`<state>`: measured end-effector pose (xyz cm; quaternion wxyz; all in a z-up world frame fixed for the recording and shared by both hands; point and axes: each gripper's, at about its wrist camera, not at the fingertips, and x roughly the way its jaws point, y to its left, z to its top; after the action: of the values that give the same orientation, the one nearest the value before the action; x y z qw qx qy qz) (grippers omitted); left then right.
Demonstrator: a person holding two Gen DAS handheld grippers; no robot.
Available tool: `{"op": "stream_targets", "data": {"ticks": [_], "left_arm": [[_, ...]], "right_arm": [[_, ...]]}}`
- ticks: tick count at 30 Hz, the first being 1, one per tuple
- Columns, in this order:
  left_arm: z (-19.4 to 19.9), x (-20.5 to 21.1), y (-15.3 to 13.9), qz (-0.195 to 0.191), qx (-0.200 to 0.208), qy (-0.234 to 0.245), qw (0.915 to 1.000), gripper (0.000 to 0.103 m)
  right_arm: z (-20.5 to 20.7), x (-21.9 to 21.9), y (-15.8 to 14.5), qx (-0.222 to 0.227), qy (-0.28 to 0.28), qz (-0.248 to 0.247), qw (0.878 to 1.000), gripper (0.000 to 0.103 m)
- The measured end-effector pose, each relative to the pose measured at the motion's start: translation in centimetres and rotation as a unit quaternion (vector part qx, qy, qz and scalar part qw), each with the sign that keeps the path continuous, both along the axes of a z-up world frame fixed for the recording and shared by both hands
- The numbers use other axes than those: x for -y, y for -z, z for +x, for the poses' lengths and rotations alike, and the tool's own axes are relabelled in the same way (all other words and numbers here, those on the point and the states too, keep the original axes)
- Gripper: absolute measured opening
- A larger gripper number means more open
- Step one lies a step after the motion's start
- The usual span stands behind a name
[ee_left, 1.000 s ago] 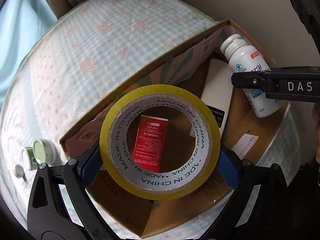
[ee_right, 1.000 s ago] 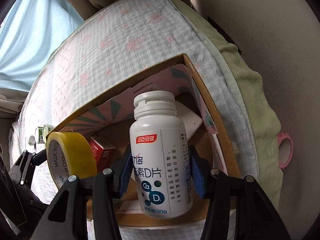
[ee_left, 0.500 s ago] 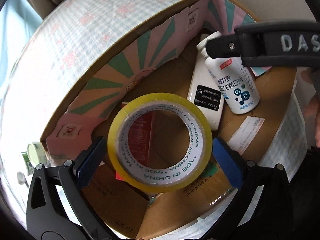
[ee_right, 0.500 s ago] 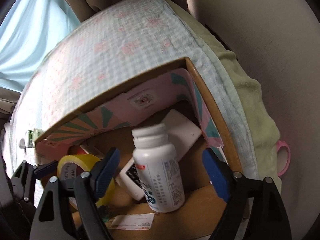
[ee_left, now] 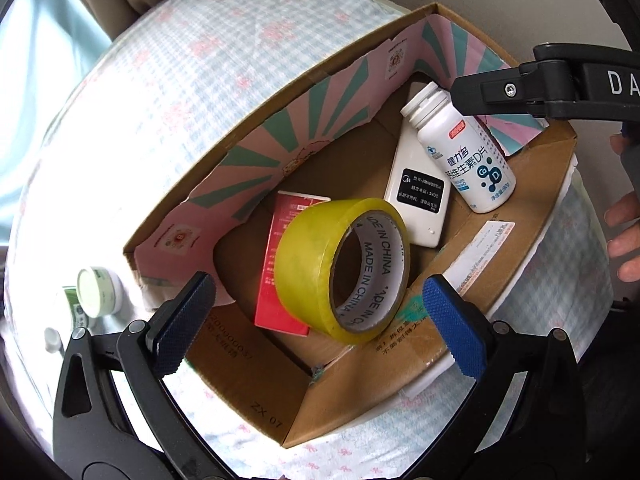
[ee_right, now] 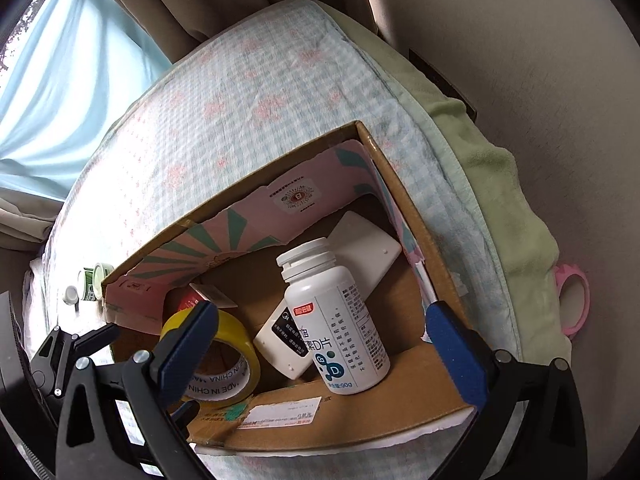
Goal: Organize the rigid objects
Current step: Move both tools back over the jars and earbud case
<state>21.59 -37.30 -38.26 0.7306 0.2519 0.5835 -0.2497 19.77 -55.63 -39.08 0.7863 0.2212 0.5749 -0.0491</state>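
Note:
An open cardboard box [ee_left: 532, 216] [ee_right: 404, 208] sits on a checked bedspread. Inside lie a yellow tape roll [ee_left: 344, 270] [ee_right: 218, 364], a red packet [ee_left: 280, 268] [ee_right: 188, 302], a white flat device [ee_left: 420, 196] [ee_right: 360, 248] and a white pill bottle [ee_left: 464, 152] [ee_right: 340, 324] resting on the device. My left gripper [ee_left: 316, 320] is open and empty just above the tape roll. My right gripper [ee_right: 320, 348] is open and empty above the bottle; its finger [ee_left: 520, 92] shows over the box in the left wrist view.
A small green-and-white jar [ee_left: 98, 292] [ee_right: 92, 278] and a small white cap [ee_left: 52, 338] lie on the bedspread left of the box. A green blanket [ee_right: 500, 184] and a pink tape roll [ee_right: 574, 304] lie at the right by the wall. Curtains hang behind.
My left gripper opened and the tape roll dropped into the box, leaning on the red packet. My right gripper let go of the bottle, which now lies in the box, and both grippers drew back.

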Motion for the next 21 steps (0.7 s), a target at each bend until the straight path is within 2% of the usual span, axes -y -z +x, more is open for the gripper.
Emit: {"op": "stream_targets", "data": {"ticks": [6,10,15,21], "left_arm": [[-0.7,-0.7,-3.3,-0.016,0.008,-0.019,0.9997,0.103],[-2.1,-2.2,-6.2,-0.035,0.014,-0.035,0.9987,0.103],[-3.7,-5.1,-9.7,-0.054,0.028,-0.068,0.9958,0.103],[-6.2,-9.9,-14.1,-0.065,0.067,-0.117,0.9888,0.103]], "right_arm": [[-1.0,0.1,-1.7,0.005,0.01,-0.012,1.0,0.103],[-1.7,-0.3,-3.9,0.004,0.006,-0.047,0.999,0.103],[-3.0,-1.2,-7.2,0.018,0.005,-0.061,0.998,0.103],[-4.9,-3.8,-11.0,0.045,-0.011,-0.069,0.997,0.103]]}}
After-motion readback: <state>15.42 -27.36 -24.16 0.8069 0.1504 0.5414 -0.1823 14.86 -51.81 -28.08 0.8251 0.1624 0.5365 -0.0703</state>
